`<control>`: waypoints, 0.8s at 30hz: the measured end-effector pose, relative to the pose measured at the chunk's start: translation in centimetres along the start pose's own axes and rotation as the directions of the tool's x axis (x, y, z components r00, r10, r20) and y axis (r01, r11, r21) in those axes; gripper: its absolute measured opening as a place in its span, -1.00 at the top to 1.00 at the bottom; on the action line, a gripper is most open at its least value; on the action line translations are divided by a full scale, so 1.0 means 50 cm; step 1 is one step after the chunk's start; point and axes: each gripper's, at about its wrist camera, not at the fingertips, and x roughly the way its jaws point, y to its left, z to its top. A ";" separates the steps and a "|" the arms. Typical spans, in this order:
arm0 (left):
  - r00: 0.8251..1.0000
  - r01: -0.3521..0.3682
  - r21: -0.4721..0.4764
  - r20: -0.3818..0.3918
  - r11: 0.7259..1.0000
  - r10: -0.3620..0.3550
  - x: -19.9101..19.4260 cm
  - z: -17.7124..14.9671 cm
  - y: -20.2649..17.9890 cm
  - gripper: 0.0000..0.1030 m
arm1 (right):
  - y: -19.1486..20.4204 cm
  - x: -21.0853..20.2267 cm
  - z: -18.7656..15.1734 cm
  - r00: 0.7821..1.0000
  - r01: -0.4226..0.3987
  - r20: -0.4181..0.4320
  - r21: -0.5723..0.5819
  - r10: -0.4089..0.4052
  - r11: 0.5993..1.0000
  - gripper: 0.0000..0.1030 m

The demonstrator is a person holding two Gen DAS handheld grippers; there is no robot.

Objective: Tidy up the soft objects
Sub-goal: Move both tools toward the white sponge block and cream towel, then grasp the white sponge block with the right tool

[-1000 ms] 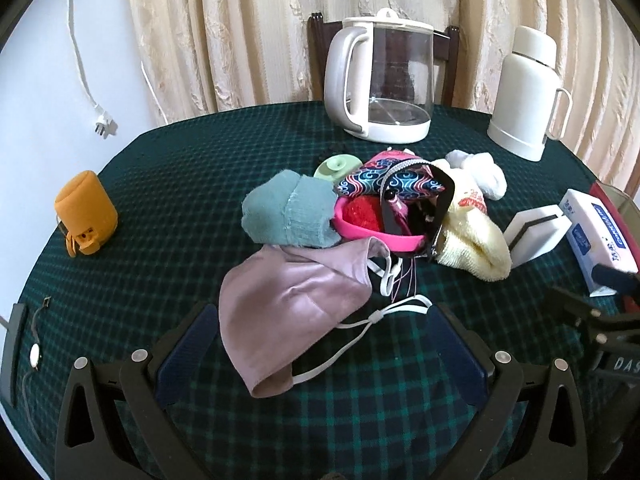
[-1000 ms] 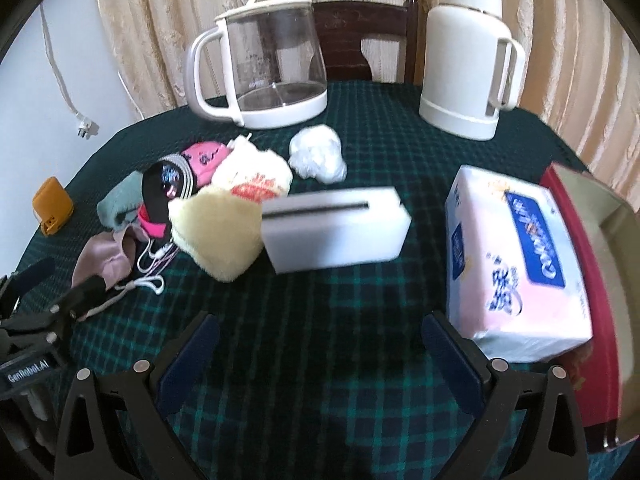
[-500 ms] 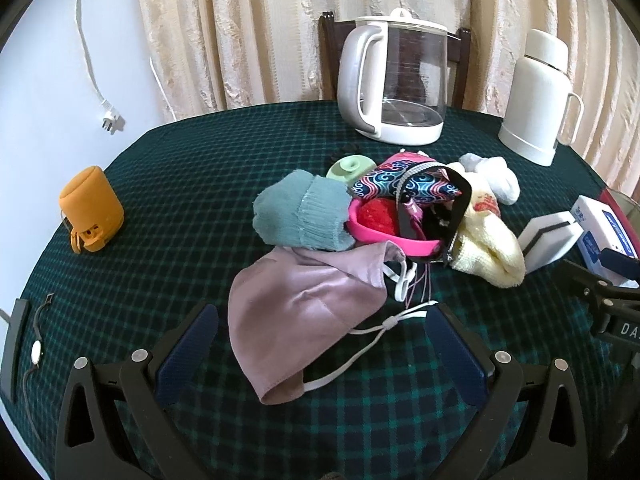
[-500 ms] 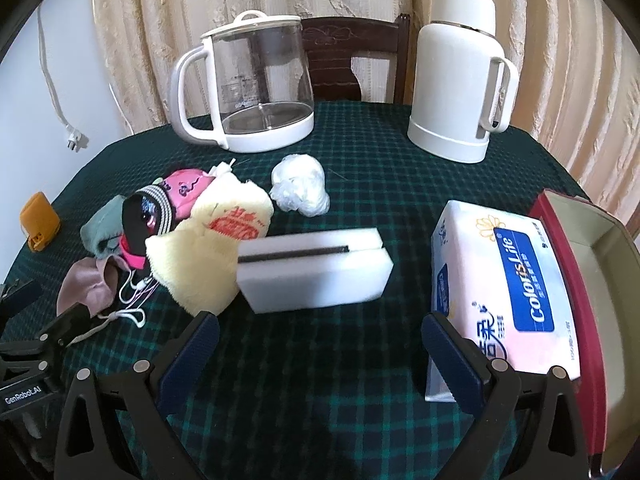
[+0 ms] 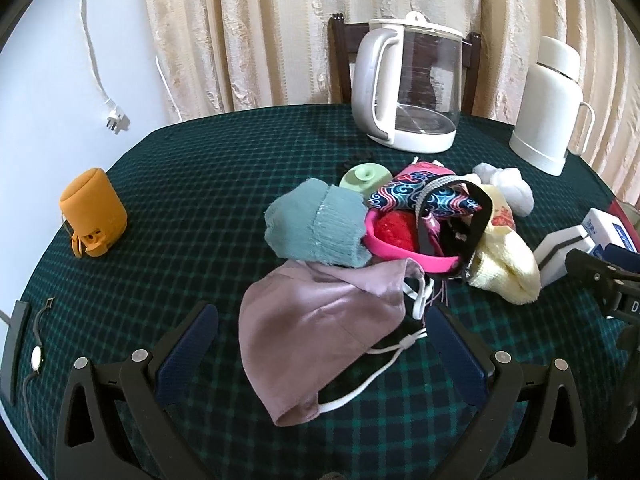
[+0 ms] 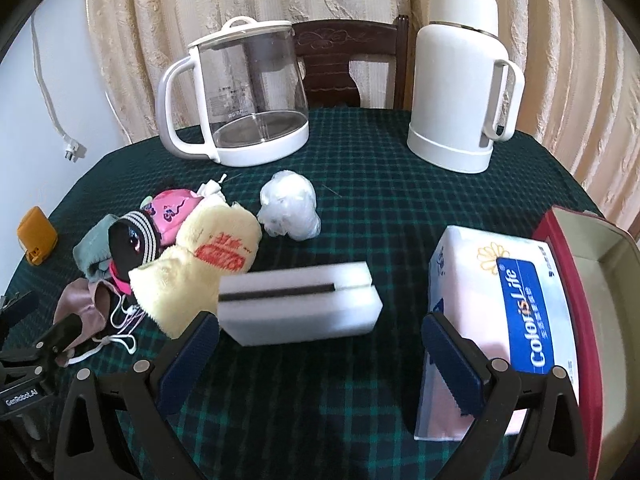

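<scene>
A pile of soft things lies mid-table: a mauve face mask (image 5: 320,336), a teal knit cloth (image 5: 316,224), a patterned pouch (image 5: 424,196), a pale yellow towel (image 5: 508,264) and a white plastic wad (image 5: 508,186). My left gripper (image 5: 322,356) is open, its fingers either side of the mask. My right gripper (image 6: 320,356) is open just before a white sponge (image 6: 300,304), with the yellow towel (image 6: 200,272) to its left and a tissue pack (image 6: 504,312) by its right finger.
A glass kettle (image 6: 236,96) and a white thermos (image 6: 460,92) stand at the back, before a chair and curtains. A red-rimmed box (image 6: 592,280) is at the right edge. An orange speaker (image 5: 94,210) sits far left. The left gripper (image 6: 28,360) shows in the right wrist view.
Both grippers have moved forward and lower. The mask now lies between the left fingers, and the sponge has come close to the right fingers. Nothing was picked up.
</scene>
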 end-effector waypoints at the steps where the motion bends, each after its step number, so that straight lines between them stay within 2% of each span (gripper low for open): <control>1: 1.000 0.000 -0.002 0.000 1.000 0.000 0.001 0.001 0.002 -1.00 | -0.002 0.000 0.001 1.000 -0.003 0.003 0.001 0.003 1.000 -1.00; 12: 0.999 -0.023 -0.041 0.027 0.999 0.024 -0.002 0.022 0.034 -1.00 | 0.001 0.008 0.007 1.000 -0.012 0.008 -0.016 0.013 1.000 -1.00; 24: 0.999 -0.004 -0.030 0.048 1.000 0.006 -0.011 0.038 0.012 -1.00 | 0.031 -0.002 0.002 0.997 -0.068 0.019 -0.056 0.069 0.996 -1.00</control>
